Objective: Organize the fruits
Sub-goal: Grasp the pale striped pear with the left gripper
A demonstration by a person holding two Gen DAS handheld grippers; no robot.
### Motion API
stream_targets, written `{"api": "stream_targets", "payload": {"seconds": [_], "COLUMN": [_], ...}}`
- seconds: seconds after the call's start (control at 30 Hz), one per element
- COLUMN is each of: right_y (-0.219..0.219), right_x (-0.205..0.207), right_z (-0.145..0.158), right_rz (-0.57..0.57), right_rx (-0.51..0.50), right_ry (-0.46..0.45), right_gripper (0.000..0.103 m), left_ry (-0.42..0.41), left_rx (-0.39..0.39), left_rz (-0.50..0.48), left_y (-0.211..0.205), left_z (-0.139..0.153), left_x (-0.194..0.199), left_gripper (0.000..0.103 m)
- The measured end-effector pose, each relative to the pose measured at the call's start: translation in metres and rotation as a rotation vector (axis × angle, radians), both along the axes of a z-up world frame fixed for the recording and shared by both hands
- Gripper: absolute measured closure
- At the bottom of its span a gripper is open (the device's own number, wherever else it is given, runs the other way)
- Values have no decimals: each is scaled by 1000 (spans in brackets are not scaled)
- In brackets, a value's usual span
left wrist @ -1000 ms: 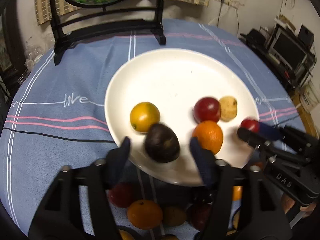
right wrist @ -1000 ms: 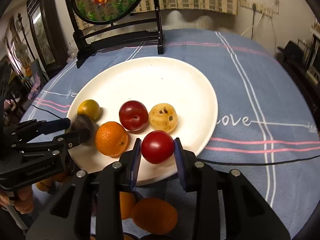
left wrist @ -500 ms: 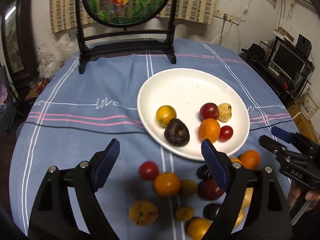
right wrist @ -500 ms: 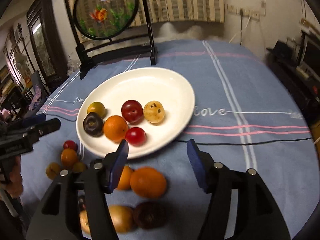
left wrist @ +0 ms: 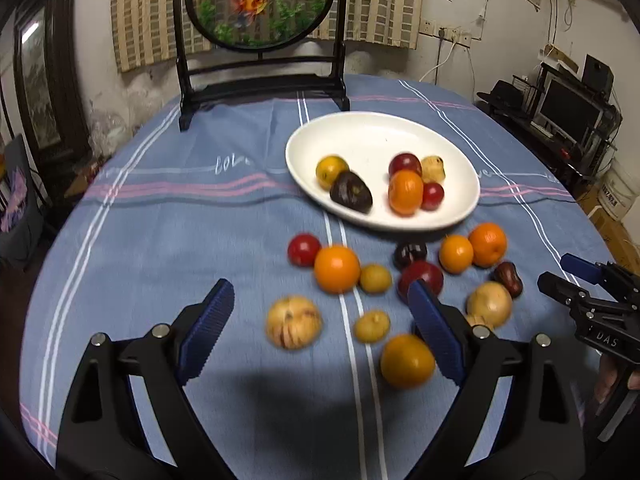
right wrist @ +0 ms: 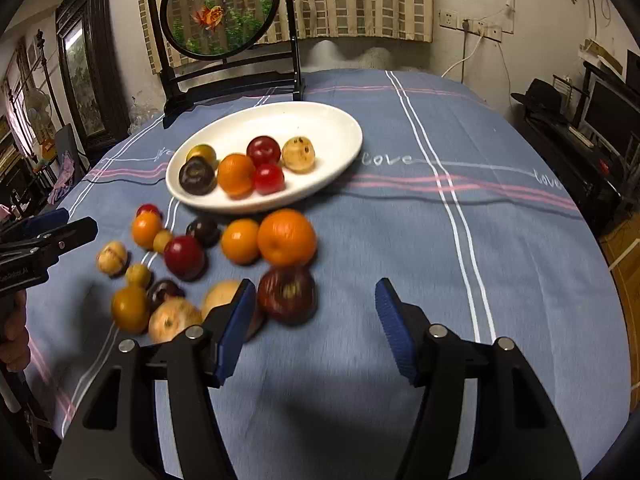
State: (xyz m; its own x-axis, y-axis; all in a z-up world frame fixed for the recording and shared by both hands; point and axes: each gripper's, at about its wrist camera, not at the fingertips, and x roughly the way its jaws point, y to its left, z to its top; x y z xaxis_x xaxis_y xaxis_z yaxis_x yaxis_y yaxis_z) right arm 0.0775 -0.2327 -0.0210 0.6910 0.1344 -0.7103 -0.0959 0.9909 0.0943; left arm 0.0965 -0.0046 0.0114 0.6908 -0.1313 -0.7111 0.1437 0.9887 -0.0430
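Note:
A white plate [left wrist: 376, 132] [right wrist: 336, 128] holds several fruits, among them a dark plum [left wrist: 351, 193], an orange [left wrist: 405, 192] and a small red fruit [left wrist: 433, 196] [right wrist: 269, 179]. Several loose fruits lie on the blue cloth in front of the plate, such as an orange [left wrist: 337, 269], a pale yellow fruit [left wrist: 293, 322] and a dark red apple [right wrist: 286, 293]. My left gripper [left wrist: 320, 332] is open and empty above the loose fruits. My right gripper [right wrist: 316, 328] is open and empty, just right of the dark red apple.
A black stand with a round goldfish panel [left wrist: 260, 4] [right wrist: 222, 8] stands at the back of the round table. Dark furniture and a monitor [left wrist: 568, 108] are off the table's right side. Each gripper shows at the other view's edge.
Both grippers let go of their fruit on the plate, opened wide and pulled back and up from the plate. The dark plum and small red fruit now lie on the plate.

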Motion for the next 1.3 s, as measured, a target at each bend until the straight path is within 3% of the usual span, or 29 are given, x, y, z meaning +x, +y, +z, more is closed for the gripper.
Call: {"api": "stream_targets", "payload": {"seconds": [0.37, 0.8, 1.0, 1.13, 1.3], "right_y": [1, 17, 19, 18, 14], "right_x": [-36, -39, -36, -33, -29], "right_z": [-19, -25, -24, -24, -24], "right_rz": [12, 64, 84, 89, 83], "right_rx": [2, -8, 15, 40, 57], "right_ry": [21, 13, 19, 31, 39], "right_gripper": [39, 39, 39, 39, 39], "left_ry": [52, 175, 150, 117, 134], "left_rx": [14, 46, 23, 28, 26], "left_rz": [13, 51, 30, 92, 89], "left_y": [7, 17, 21, 27, 27], "left_z": [-27, -56, -56, -53, -54], "left_x": [-25, -5, 5, 16, 28], "left_gripper": [13, 13, 13, 13, 13]}}
